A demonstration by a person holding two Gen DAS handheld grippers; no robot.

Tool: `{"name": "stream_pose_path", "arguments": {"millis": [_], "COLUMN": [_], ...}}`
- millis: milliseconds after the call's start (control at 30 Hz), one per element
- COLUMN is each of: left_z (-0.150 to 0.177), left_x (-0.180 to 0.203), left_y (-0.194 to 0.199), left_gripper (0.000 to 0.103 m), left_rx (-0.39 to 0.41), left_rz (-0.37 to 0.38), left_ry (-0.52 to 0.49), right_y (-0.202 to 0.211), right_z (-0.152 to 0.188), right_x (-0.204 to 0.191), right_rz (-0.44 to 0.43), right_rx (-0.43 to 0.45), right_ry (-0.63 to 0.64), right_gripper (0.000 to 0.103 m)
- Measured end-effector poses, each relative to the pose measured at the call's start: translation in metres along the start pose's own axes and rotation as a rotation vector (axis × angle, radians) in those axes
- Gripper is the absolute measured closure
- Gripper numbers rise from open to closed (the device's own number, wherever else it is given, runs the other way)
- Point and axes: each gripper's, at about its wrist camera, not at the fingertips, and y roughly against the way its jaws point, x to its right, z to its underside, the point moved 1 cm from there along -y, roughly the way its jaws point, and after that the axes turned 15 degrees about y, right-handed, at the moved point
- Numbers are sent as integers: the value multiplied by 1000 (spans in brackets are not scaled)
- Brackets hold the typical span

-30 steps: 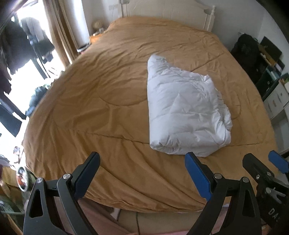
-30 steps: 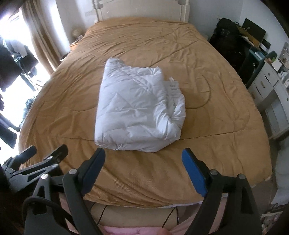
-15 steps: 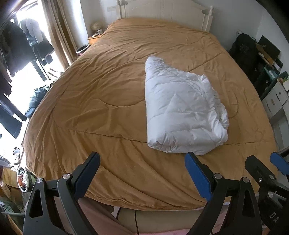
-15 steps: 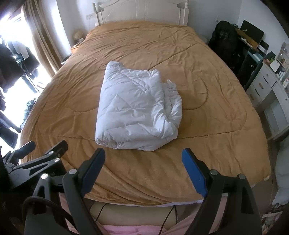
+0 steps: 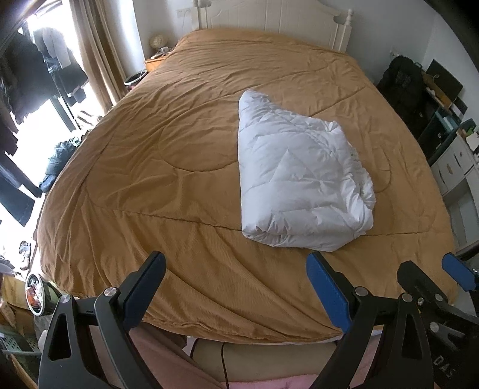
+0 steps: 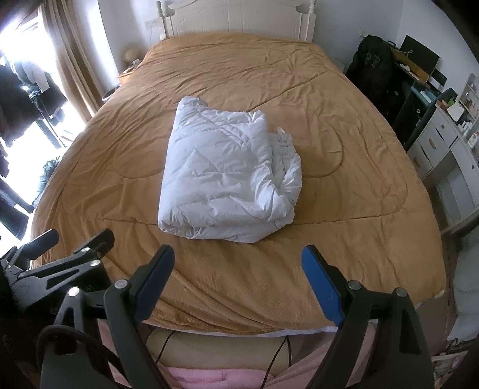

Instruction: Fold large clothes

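Observation:
A white quilted puffy garment (image 5: 299, 176) lies folded into a thick rectangle on the brown bedspread (image 5: 167, 155), right of the bed's middle. It also shows in the right wrist view (image 6: 227, 182), with its bunched edge to the right. My left gripper (image 5: 236, 287) is open and empty, held over the foot of the bed, well short of the garment. My right gripper (image 6: 239, 275) is open and empty, also at the foot edge. Each gripper shows at the edge of the other's view.
A white headboard (image 6: 236, 18) stands at the far end. Curtains and hanging dark clothes (image 5: 39, 77) are at the left by a bright window. A black bag (image 6: 374, 71), a desk and white drawers (image 6: 440, 149) line the right wall. A pink mattress edge (image 6: 215, 374) is below.
Both grippers have drawn back from the bed and risen a little. The folded garment looks smaller and farther, and more of the headboard shows. The garment has not moved.

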Motion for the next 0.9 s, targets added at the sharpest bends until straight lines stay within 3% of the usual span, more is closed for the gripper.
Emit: {"name": "stream_pose_path", "arguments": {"millis": [900], "left_z": [3], "left_x": [-5], "left_y": [-4], "left_gripper": [7], "left_rx": [-23], "left_rz": [-12], "left_ry": [7], "right_y": [0], "right_z": [3], "right_x": [-4], "right_rz": [18], "right_rx": [-10], "right_ry": [8], "right_gripper": [16]}}
